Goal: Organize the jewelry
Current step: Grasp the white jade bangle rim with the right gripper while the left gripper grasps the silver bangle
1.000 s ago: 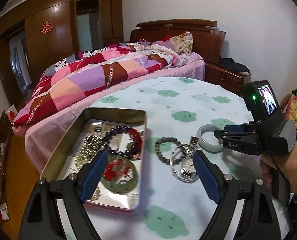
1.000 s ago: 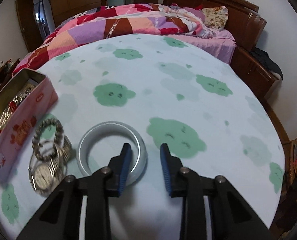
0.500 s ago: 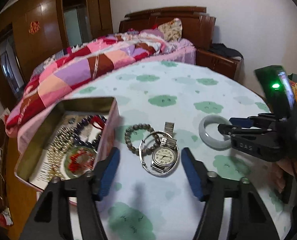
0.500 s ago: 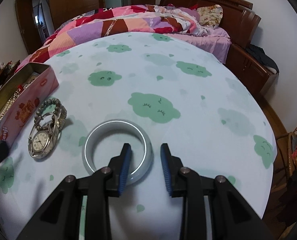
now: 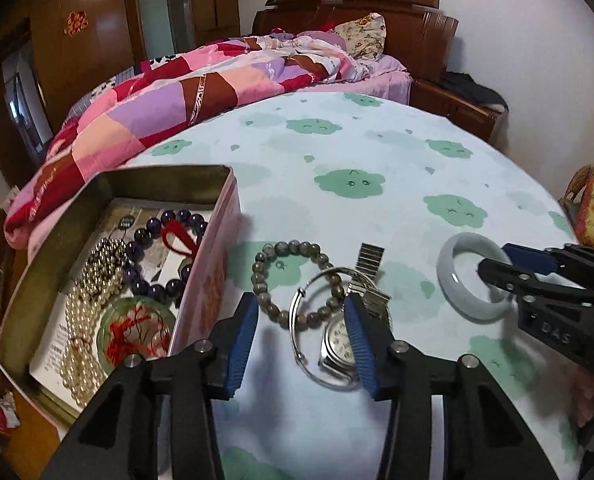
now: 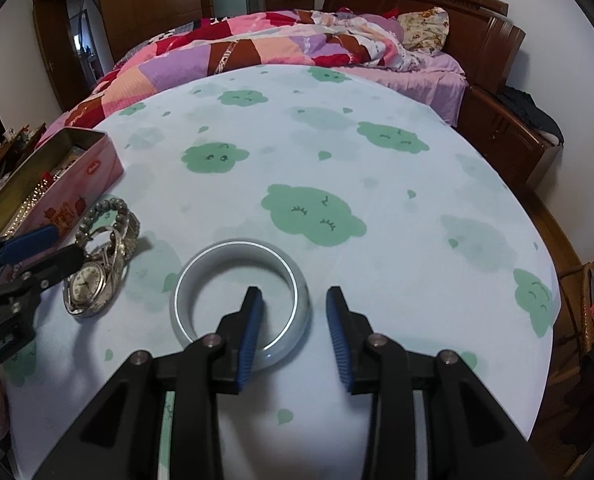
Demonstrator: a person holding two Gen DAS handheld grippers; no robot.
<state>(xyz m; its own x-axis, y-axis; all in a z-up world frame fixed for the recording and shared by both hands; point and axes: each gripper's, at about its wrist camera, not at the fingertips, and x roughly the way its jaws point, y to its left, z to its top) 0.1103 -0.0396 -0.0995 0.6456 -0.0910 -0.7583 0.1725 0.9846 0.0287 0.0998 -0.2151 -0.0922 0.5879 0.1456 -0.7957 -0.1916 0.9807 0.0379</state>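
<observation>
Right wrist: bangle (image 6: 301, 312) rim btwn tongs (image 6: 295, 334)

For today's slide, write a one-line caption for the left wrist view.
Left gripper, closing, straddles a silver bangle and wristwatch beside the open jewelry tin; right gripper straddles a pale bangle's rim.

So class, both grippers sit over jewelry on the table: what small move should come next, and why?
Probably close the right gripper on the bangle: one finger is inside the ring, the other outside its wall, not yet pinching. The left gripper, whose jaws have just been closing, straddles the thin hoop by the watch, also ungripped.
</observation>
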